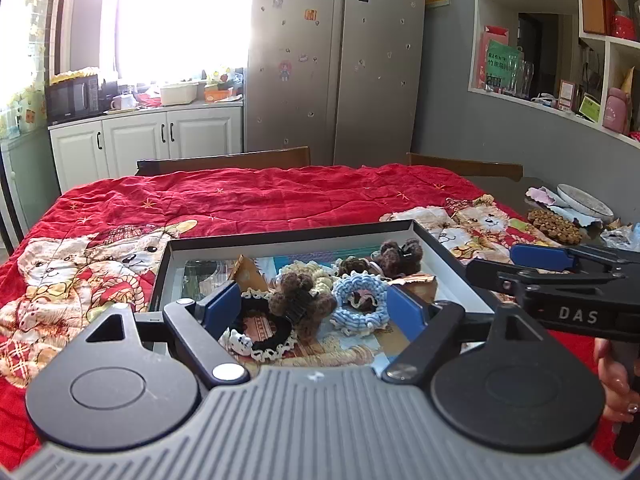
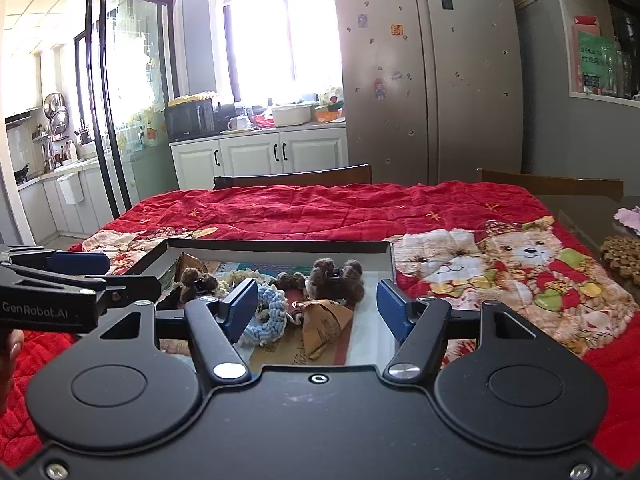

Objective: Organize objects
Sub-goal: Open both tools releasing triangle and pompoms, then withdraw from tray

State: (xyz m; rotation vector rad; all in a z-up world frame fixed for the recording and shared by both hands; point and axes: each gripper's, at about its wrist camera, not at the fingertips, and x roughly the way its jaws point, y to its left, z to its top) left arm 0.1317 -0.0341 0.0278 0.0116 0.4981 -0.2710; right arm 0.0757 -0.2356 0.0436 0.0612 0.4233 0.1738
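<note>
Red quilted cloth [image 1: 248,200] covers the table; on it, a shallow box [image 1: 452,256] holds hair ties and clips. Left tongs [image 1: 316,304], jaws apart and empty, hover above the black scrunchie [image 1: 264,332] and blue scrunchie [image 1: 360,300]. Right tongs [image 2: 316,304], likewise apart, empty, frame a paper cone [image 2: 324,328]. Judged step: between picks; next, select one item and descend
</note>
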